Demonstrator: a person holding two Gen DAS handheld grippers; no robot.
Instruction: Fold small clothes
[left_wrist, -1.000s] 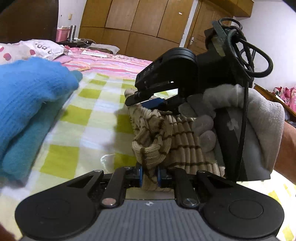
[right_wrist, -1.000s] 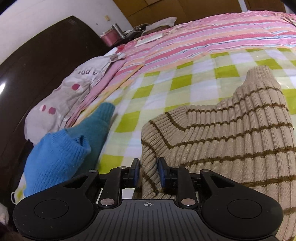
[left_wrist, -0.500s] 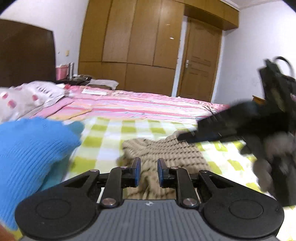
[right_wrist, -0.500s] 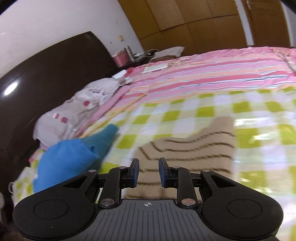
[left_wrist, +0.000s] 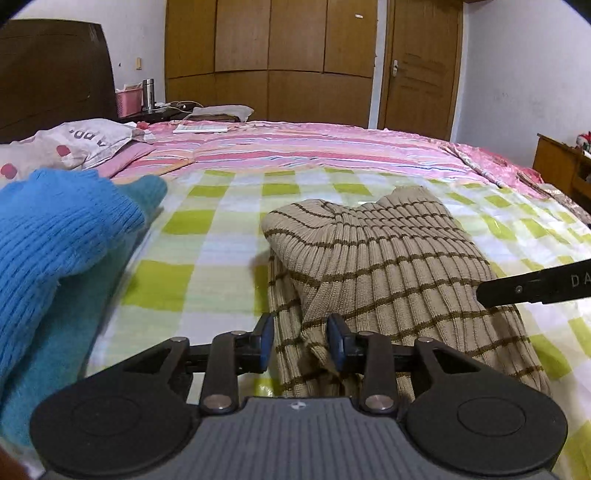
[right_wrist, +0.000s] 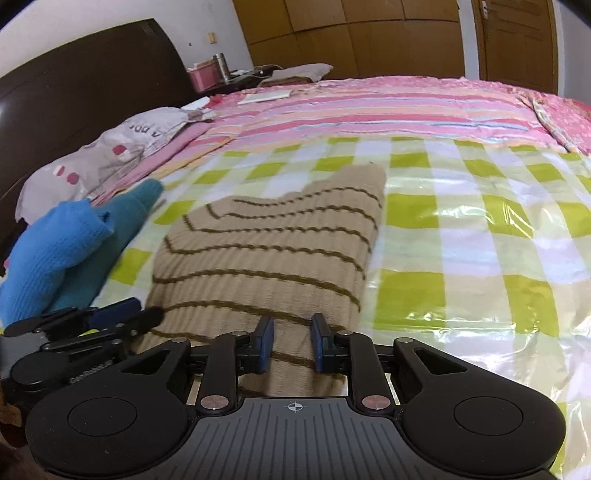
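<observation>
A beige knit garment with brown stripes (left_wrist: 388, 254) lies folded on the green-checked sheet (left_wrist: 221, 236); it also shows in the right wrist view (right_wrist: 266, 254). My left gripper (left_wrist: 301, 341) is open, its pads on either side of the garment's near edge, not clamping it. My right gripper (right_wrist: 290, 343) is open over the garment's near right part. The right gripper's tip (left_wrist: 532, 284) shows at the right edge of the left wrist view. The left gripper (right_wrist: 92, 325) shows at the lower left of the right wrist view.
A blue knit garment (left_wrist: 55, 243) lies on a teal one (right_wrist: 136, 203) to the left. A spotted pillow (left_wrist: 74, 144) and dark headboard (right_wrist: 92, 85) are far left. A pink striped quilt (left_wrist: 314, 147) covers the far bed. Wardrobes and a door stand behind.
Both grippers let go of the beige garment and opened. It now lies flat on the sheet. The right gripper pulled away to the right and both pulled back.
</observation>
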